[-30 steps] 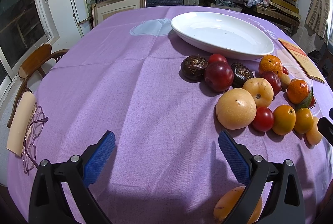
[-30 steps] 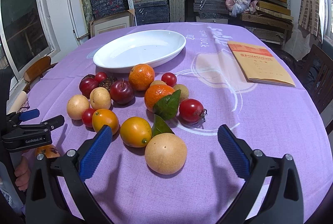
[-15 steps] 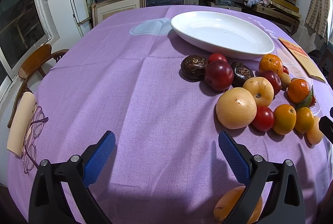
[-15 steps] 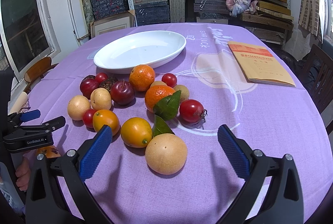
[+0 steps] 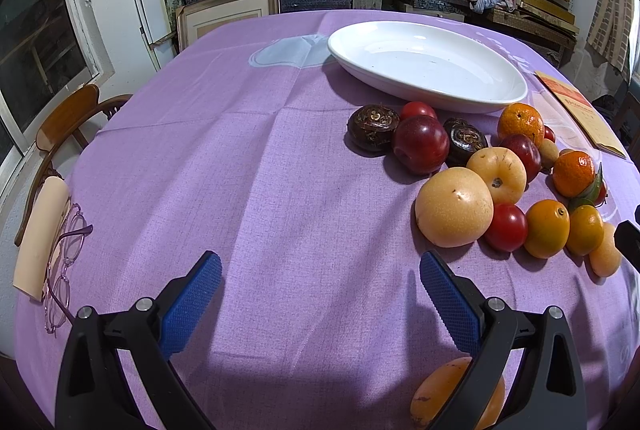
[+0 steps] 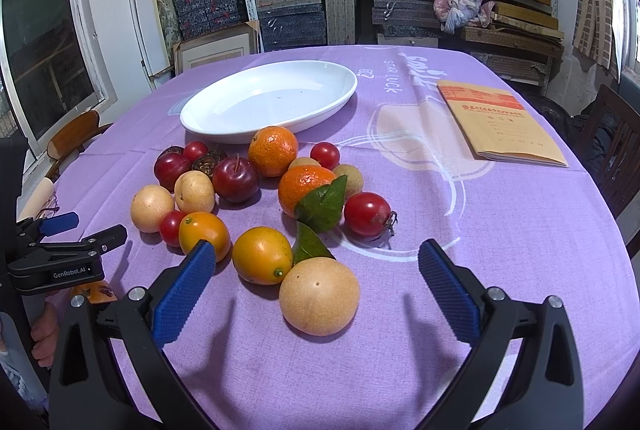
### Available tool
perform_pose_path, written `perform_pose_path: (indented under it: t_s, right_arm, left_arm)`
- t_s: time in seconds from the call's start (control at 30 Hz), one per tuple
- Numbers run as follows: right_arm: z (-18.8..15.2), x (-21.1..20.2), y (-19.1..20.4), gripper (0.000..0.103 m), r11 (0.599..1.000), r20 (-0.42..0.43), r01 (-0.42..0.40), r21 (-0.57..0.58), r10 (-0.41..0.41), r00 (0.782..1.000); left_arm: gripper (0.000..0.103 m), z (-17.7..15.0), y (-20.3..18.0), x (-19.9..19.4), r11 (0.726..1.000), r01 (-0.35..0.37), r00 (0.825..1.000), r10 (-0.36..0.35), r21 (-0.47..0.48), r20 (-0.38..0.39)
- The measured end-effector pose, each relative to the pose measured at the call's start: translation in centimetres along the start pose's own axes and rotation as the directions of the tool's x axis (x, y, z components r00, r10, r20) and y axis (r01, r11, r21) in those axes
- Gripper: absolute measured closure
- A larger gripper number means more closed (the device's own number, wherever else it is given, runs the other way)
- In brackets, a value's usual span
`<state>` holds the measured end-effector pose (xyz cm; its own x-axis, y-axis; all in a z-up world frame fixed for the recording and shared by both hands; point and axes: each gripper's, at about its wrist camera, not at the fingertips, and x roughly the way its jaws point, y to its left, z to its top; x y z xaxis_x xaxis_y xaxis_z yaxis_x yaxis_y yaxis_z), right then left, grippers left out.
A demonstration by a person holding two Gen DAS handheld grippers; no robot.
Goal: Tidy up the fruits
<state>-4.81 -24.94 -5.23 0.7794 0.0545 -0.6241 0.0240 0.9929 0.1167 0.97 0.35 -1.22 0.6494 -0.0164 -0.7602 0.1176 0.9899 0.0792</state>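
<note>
- Fruit (image 6: pixel 256 198) lies loose on the bench (image 6: pixel 500 230); we judge the task barely begun, since the white dish (image 6: pixel 224 128) behind the pile holds nothing.
- We count nothing as sorted yet: every piece we can see sits on the purple cloth, so we judge all of it is left to move.
- Our left tool (image 5: pixel 320 294) hangs over bare cloth with its jaws spread wide and nothing between the blue pads (image 5: pixel 448 294); the pile sits off to its right.
- Our right tool (image 6: pixel 318 284) is likewise spread and empty, low over the near edge of the pile, with a pale round pear (image 6: pixel 319 296) lying between its pads but not touched by them.
- The pile is tight: dark red plums (image 6: pixel 235 179), small tomatoes (image 6: pixel 367 214), two rough-skinned tangerines (image 6: pixel 273 150), smooth orange-yellow fruits (image 6: pixel 262 260) and pale tan ones (image 6: pixel 152 208), many touching their neighbours.
- One tangerine carries green leaves (image 6: pixel 323 206) that lean over the fruit next to it.
- In the left view two dark brown, wrinkled fruits (image 5: pixel 373 127) sit at the far side of the pile, just beside the dish.
- One orange fruit (image 5: pixel 452 390) lies apart from the rest, near the bench edge under our left tool's right finger.
- Glasses (image 5: pixel 60 270) and a tan booklet (image 6: pixel 496 122) lie well apart from the pile, at opposite sides.
- We expect round pieces like these to roll if nudged.
</note>
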Motion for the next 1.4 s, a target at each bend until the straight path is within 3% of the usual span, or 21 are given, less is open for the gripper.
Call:
perform_pose_path:
  t_s: [0.5,0.67,0.9,1.17,1.4]
  right_arm:
    - [-0.1,0.1,0.0,0.004,1.0,0.001,0.0,0.001,0.0,1.0]
    - [0.3,-0.4,-0.2,0.004,1.0,-0.007,-0.012,0.008,0.012,1.0]
    - [0.3,-0.6,-0.1,0.004,1.0,-0.007,-0.021,0.013,0.021,1.0]
    - [0.3,-1.0,-0.4,0.004,0.999,0.016,-0.028,0.027,0.028,0.999]
    - [0.2,-1.4,-0.6,0.004,0.999,0.03,-0.03,0.033,0.029,0.999]
  left_arm:
    - [0.003,-0.2,-0.1,0.1,1.0,0.01,1.0,-0.01,-0.003,0.003]
    - [0.003,-0.3,0.1,-0.4,0.998,0.059,0.998,-0.059,-0.009,-0.01]
    - [0.003,-1.9,-1.0,-2.4,0.992,0.101,0.995,-0.102,0.078,-0.002]
    - [0.003,-4.2,-2.8,-5.1,0.964,0.194,0.981,-0.196,0.183,-0.003]
    - [0.003,-5.2,-4.2,-5.2,0.931,0.306,0.952,-0.298,0.196,-0.07]
